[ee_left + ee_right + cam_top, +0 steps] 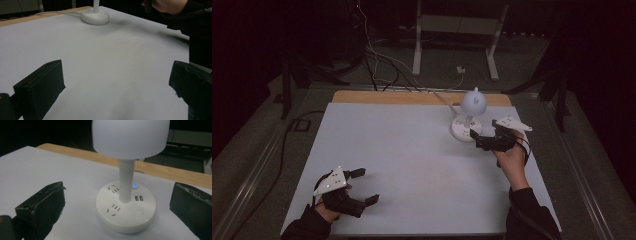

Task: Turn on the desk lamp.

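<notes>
A white desk lamp (472,107) with a round shade, a thin stem and a round base stands at the table's far right. In the right gripper view its base (126,211) carries sockets, USB ports, a round button and a small blue light. My right gripper (484,134) is open just right of the base, jaws pointing at it, nothing between them. My left gripper (364,186) rests open near the front left edge, holding nothing. In the left gripper view the lamp base (95,17) sits far ahead, and a person's hand (166,5) is at top right.
The table (392,165) has a pale grey top with a wooden strip (387,96) along its far edge. The lamp's white cable (444,100) runs off the back. Cables and a white frame stand on the dark floor beyond.
</notes>
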{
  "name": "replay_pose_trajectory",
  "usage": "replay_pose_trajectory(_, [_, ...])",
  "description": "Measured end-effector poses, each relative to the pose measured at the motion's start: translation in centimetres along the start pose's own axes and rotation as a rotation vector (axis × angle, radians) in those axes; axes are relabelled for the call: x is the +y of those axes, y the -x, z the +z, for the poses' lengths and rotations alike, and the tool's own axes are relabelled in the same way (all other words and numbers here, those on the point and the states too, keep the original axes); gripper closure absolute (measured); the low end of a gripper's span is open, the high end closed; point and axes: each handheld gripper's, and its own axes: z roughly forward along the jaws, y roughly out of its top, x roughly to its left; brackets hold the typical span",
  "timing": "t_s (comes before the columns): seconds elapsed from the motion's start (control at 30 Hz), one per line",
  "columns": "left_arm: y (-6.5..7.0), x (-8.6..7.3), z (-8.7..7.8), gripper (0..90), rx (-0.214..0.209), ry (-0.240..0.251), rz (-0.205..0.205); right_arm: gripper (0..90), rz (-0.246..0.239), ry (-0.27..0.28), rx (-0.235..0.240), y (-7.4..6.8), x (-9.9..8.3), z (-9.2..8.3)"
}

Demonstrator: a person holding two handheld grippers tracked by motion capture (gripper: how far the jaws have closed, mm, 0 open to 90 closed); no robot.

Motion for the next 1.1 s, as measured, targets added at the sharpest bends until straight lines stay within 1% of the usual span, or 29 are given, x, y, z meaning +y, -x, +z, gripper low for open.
replay_pose_trajectory(0.17, [0.0,0.0,0.0,0.4,0.001,-0.002,0.002,0.2,0.028,-0.014,-0.024,0.7,0.1,0.9])
replay_pose_trajectory(0.23, [0.0,0.0,0.0,0.4,0.000,-0.002,-0.001,6.5,0.034,-0.027,-0.039,0.9,0.1,1.1])
replay_pose_trajectory(0.3, [0.0,0.0,0.0,0.4,0.000,-0.004,0.001,7.8,0.048,-0.028,-0.043,1.2,0.0,1.4])
replay_pose_trajectory(0.33, [0.0,0.0,0.0,0.4,0.000,-0.004,0.002,10.8,0.053,-0.040,-0.045,1.4,-0.1,1.5])
replay_pose_trajectory(0.4, [0.0,0.0,0.0,0.4,0.000,-0.001,0.000,15.8,0.049,-0.053,-0.064,1.6,-0.1,1.7])
replay_pose_trajectory(0.43, [0.0,0.0,0.0,0.4,0.000,-0.002,-0.001,16.3,0.053,-0.055,-0.064,1.7,-0.2,1.8])
replay_pose_trajectory(0.47, [0.0,0.0,0.0,0.4,0.001,-0.004,0.001,19.0,0.059,-0.056,-0.066,1.8,-0.3,1.9])
replay_pose_trajectory(0.5, [0.0,0.0,0.0,0.4,-0.001,-0.006,0.003,23.4,0.068,-0.058,-0.065,2.0,-0.3,2.1])
replay_pose_trajectory(0.57, [0.0,0.0,0.0,0.4,-0.001,-0.002,0.002,29.1,0.082,-0.056,-0.054,2.2,-0.4,2.2])
replay_pose_trajectory(0.67, [0.0,0.0,0.0,0.4,0.002,-0.004,0.001,36.2,0.097,-0.056,-0.063,2.5,-0.5,2.5])
replay_pose_trajectory(0.77, [0.0,0.0,0.0,0.4,0.001,-0.001,-0.001,43.0,0.099,-0.061,-0.073,2.7,-0.6,2.8])
replay_pose_trajectory(0.8, [0.0,0.0,0.1,0.4,0.002,-0.004,0.000,47.9,0.103,-0.061,-0.074,2.8,-0.6,2.9])
replay_pose_trajectory(0.83, [0.0,0.0,0.1,0.4,0.003,-0.007,0.002,51.3,0.114,-0.067,-0.067,2.9,-0.6,3.0])
replay_pose_trajectory(0.87, [0.0,0.0,0.1,0.4,0.002,-0.007,0.004,52.1,0.117,-0.068,-0.063,3.0,-0.7,3.1])
replay_pose_trajectory(1.0, [0.0,0.0,0.1,0.4,0.002,-0.006,0.003,54.8,0.091,-0.070,-0.076,3.1,-0.8,3.5])
replay_pose_trajectory(1.1, [0.0,0.0,0.1,0.4,0.002,-0.007,0.005,55.7,0.085,-0.065,-0.072,3.2,-1.0,3.8])
